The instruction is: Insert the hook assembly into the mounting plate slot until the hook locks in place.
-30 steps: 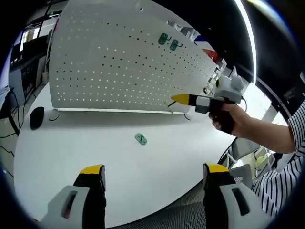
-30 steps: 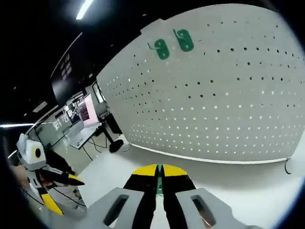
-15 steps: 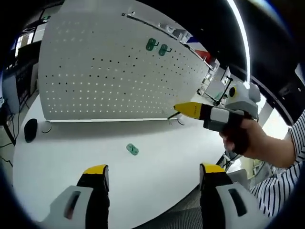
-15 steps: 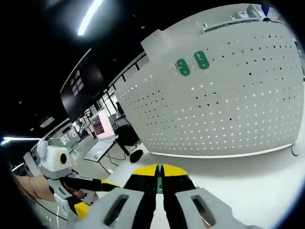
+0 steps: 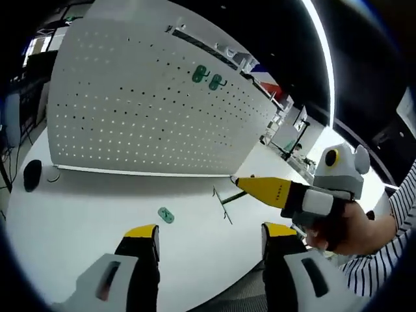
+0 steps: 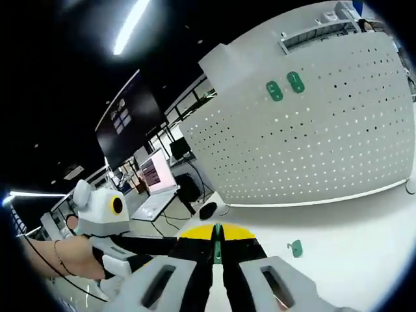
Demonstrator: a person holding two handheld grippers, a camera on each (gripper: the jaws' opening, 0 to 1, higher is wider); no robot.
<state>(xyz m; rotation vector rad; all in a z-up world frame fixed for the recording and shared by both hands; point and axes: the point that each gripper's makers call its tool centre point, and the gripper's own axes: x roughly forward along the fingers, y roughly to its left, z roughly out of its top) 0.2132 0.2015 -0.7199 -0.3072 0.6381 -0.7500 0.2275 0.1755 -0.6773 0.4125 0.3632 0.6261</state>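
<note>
Clamping a green hook [image 6: 217,250], the right hand-held gripper [image 6: 217,242] risked misalignment far from the pegboard [image 6: 338,136]; left hand-held gripper [image 5: 209,234] stood apart.

Your left gripper [image 5: 209,237] gapes wide above the white table [image 5: 97,214]; a green hook [image 5: 166,214] lies beyond, pegboard [image 5: 143,110] farther.

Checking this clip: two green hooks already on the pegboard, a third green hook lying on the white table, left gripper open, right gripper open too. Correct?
Not quite. The right gripper is shut on a thin green hook piece, as the right gripper view shows. The rest holds: two green hooks on the pegboard, one hook on the table, left gripper open.
</note>
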